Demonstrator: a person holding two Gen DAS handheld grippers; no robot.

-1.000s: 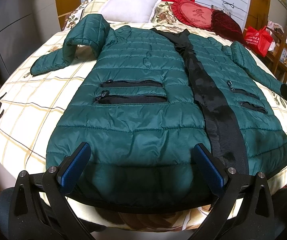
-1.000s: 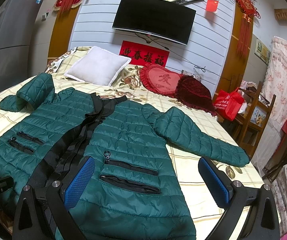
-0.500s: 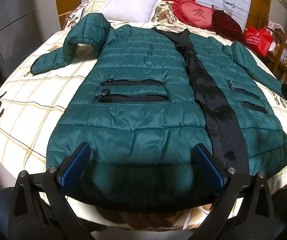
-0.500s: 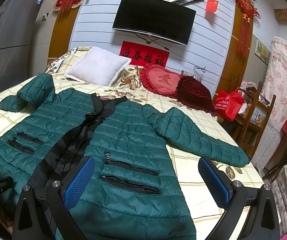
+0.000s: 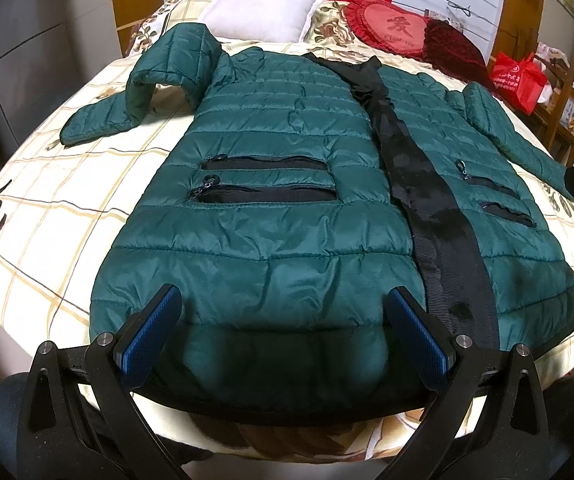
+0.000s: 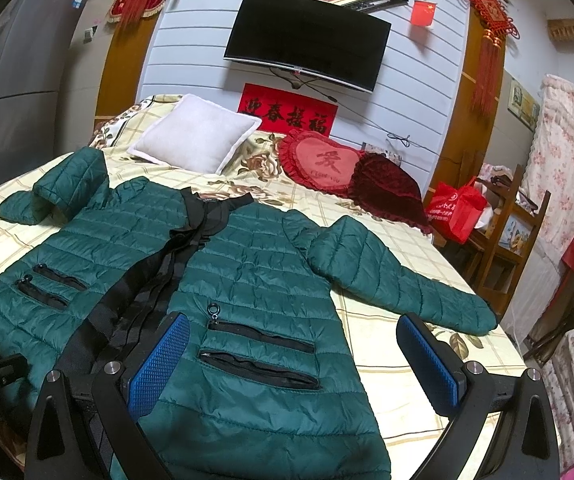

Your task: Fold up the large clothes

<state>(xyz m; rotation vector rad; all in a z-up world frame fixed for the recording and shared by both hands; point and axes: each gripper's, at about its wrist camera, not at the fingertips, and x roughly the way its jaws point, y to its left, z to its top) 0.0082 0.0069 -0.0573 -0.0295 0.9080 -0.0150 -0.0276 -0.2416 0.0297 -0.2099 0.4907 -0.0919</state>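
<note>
Jacket (image 5: pixel 279 184) lies front-up and flat on the bed (image 5: pixel 47 208), its long axis running from hem, nearest the cameras, to collar by the pillow (image 5: pixel 263 12). Left tongs (image 5: pixel 283 332) hover agape over the hem; right tongs (image 6: pixel 295 364) are agape too, holding nothing.

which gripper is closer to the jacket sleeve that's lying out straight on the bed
Right. The right gripper hovers open just short of the straight sleeve; the left gripper is open over the hem on the jacket's far side.
</note>
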